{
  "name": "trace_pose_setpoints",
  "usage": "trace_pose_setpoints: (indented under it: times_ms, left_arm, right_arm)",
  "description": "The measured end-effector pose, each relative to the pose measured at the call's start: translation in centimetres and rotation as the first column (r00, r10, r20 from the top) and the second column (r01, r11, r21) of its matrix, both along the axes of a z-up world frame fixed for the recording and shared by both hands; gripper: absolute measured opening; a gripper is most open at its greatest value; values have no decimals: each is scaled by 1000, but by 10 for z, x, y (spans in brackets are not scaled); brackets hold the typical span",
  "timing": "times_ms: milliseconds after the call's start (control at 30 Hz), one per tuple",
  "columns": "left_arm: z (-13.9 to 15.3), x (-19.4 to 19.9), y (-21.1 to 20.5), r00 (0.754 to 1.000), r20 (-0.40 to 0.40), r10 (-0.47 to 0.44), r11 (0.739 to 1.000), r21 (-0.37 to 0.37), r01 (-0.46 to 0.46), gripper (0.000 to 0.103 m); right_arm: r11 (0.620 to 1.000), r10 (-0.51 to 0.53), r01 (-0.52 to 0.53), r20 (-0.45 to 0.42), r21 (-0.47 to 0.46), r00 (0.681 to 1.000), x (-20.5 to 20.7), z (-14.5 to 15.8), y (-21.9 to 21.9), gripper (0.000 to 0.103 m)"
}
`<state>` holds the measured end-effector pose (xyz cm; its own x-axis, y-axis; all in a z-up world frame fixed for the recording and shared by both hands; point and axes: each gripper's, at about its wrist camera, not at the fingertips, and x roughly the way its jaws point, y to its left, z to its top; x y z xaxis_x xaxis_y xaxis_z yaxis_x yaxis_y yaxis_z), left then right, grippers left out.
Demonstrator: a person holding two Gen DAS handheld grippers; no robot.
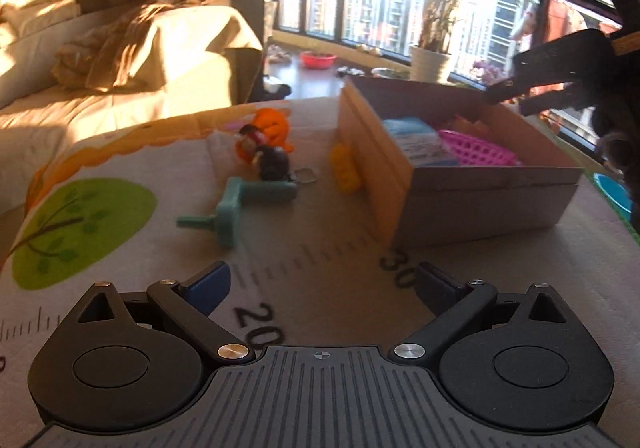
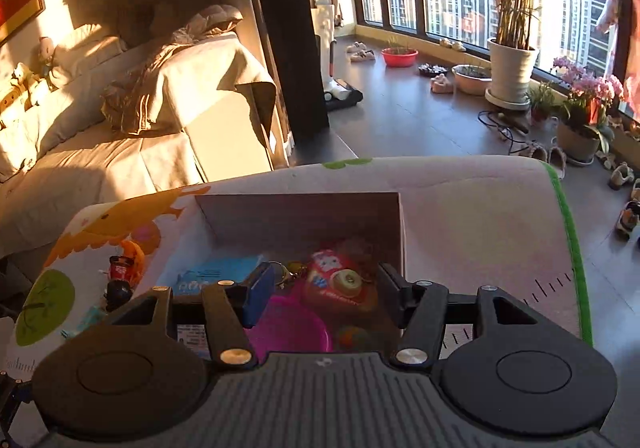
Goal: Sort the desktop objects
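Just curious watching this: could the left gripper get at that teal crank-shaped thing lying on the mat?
Probably yes. The left gripper is open and empty, and only bare mat lies between it and the teal crank.

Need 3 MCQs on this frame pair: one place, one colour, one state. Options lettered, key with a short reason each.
1. Where does the yellow toy lie?
A. inside the box
B. on the mat against the box's outer wall
C. on the bed

2. What colour is the basket in the cardboard box?
A. pink
B. green
C. black

3. How do the left gripper fingers stand?
A. shut on the teal crank
B. shut on nothing
C. wide apart with nothing between them

Key:
1 B: it rests on the mat at the foot of the box's left wall.
2 A: the lattice basket beside the blue pack is pink.
3 C: only bare mat shows between the fingers; the teal crank lies farther ahead.
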<state>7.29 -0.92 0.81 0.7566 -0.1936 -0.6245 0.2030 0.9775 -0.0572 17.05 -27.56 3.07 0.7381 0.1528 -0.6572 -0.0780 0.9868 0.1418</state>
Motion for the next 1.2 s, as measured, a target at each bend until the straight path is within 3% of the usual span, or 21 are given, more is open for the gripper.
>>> trace_pose_setpoints:
  times_ms: [167,333,367,433,467,500,600,767,967,1200]
  left_arm:
    - [-7,1,10,998,-22,57,998,-7,-58,102]
    - [-6,-2,15,999,-8,39,998,-41,-40,103]
    - [-7,-2,16,999,-12,35,998,-49,-36,103]
    - [-7,-3,17,999,-14,32,998,-59,-32,103]
    - [-8,-3,17,999,-15,30,998,-61,-31,103]
    - [-8,-4,18,999,-19,30,998,-59,-31,103]
    - [-9,-6,18,999,-26,39,999,-28,-40,103]
    - [-8,-13,16,999,-17,35,999,19,-35,103]
    - [-7,-12,23,998,-27,49,999,0,-49,103]
    - [-5,-20,20,999,-18,27,999,18,-27,103]
  right_arm:
    - [999,0,-1,-24,-37,1000,-2,9,10,58]
    - [984,133,-131,8,-125,991,-1,34,75,58]
    - [973,168,-164,10,-163,986,2,36,94,57]
    - [939,240,-233,-6,-253,971,10,35,135,45]
    - [918,274,-273,-37,-288,961,18,32,154,30]
    - [898,299,-309,-82,-313,951,26,27,173,21]
    - [838,304,-355,-185,-414,935,54,4,217,16]
    - [772,201,-341,-302,-536,932,95,-40,253,16]
    - [752,146,-347,-370,-561,917,97,-58,261,13]
    - [762,220,-452,-471,-463,854,48,-50,259,13]
